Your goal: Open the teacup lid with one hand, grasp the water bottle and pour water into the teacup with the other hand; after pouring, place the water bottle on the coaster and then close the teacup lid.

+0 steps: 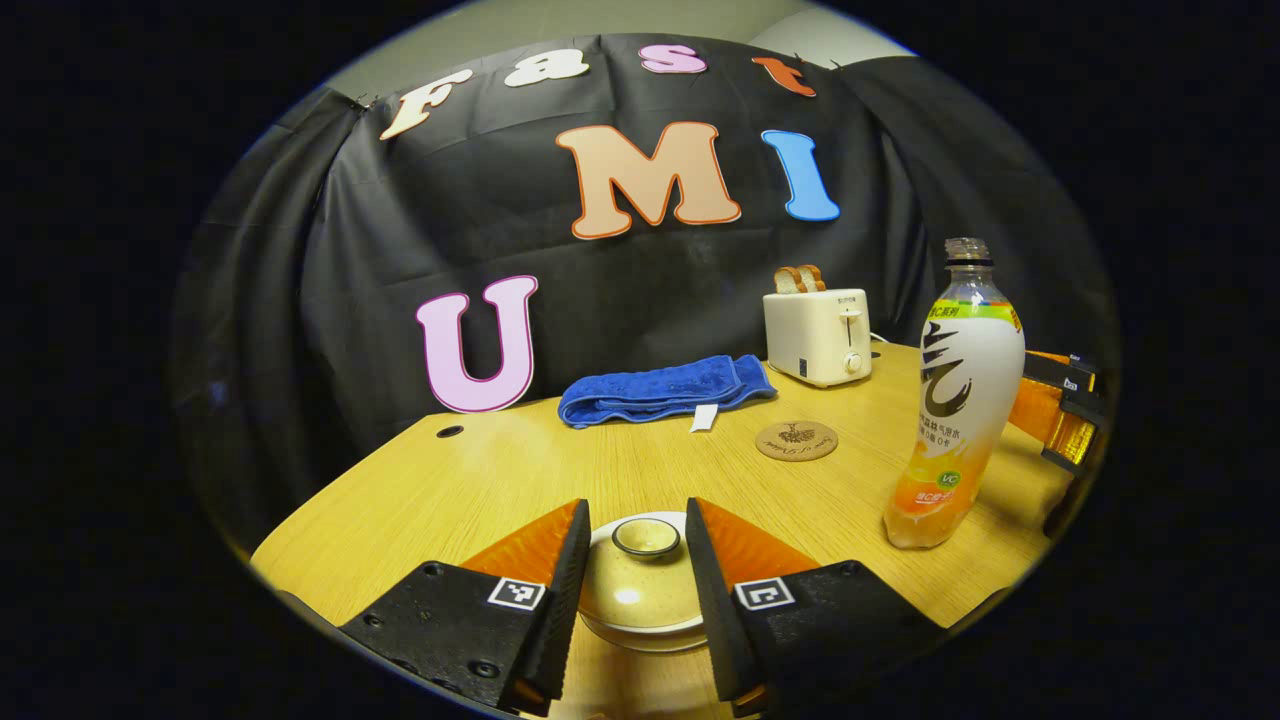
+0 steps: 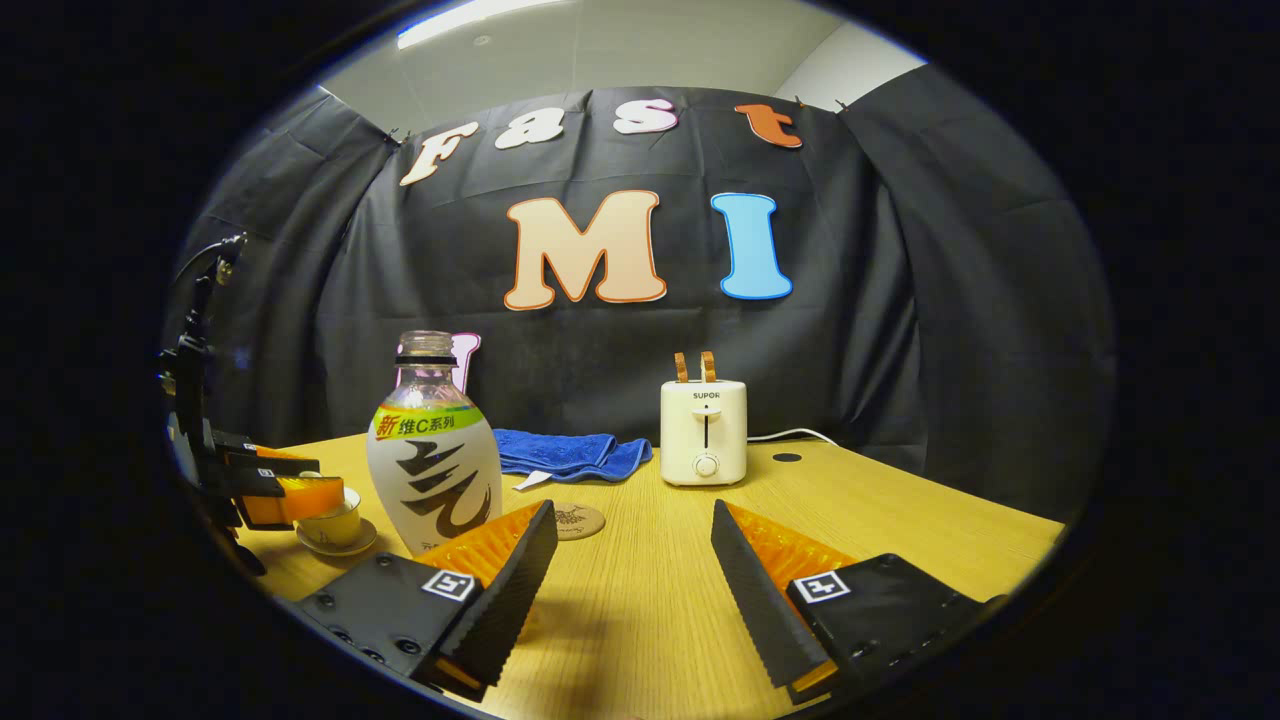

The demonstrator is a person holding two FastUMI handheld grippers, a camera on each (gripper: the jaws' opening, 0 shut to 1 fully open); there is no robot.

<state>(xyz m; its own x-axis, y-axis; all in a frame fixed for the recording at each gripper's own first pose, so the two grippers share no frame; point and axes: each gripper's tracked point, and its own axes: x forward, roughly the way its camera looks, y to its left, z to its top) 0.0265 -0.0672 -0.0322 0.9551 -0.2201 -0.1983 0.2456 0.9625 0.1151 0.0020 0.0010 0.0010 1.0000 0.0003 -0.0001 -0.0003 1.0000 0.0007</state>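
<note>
On the counter (image 1: 520, 480): one lidded teacup (image 1: 643, 580), one water bottle (image 1: 955, 400), one round coaster (image 1: 796, 440), one folded blue towel (image 1: 660, 390), one toaster (image 1: 818, 335) holding two bread slices (image 1: 799, 279)

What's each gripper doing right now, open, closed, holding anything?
Left gripper: open, fingers either side of the teacup lid, not gripping it.
Right gripper: open, empty, water bottle beside one finger.
</note>
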